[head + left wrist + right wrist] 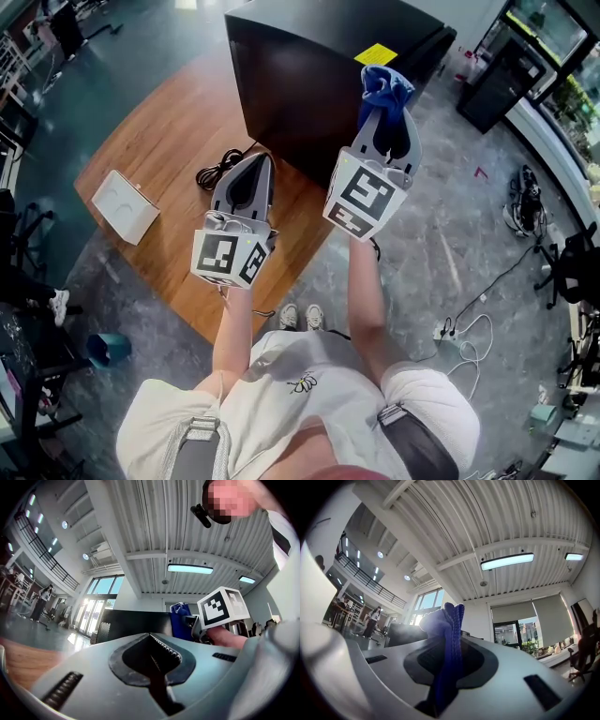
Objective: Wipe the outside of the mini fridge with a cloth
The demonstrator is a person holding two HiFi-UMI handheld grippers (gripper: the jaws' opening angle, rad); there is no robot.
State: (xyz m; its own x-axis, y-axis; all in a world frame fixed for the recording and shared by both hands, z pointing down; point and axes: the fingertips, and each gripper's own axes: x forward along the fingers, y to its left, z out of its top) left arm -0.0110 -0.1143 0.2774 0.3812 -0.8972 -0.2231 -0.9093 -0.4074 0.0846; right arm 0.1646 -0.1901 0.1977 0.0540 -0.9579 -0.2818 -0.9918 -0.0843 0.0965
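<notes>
Wooden platform (159,141), mini fridge (309,75) at edge, right hand-held gripper (386,105) clamping cloth (384,82)

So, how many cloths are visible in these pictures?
1. The blue cloth is clamped in the right gripper, near the black mini fridge. Another could lie hidden behind the fridge.

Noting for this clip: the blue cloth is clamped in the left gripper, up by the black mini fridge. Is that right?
Wrong gripper: the blue cloth is clamped in the right gripper, as the right gripper view shows; the left gripper is shut on nothing. It is up by the black mini fridge.
</notes>
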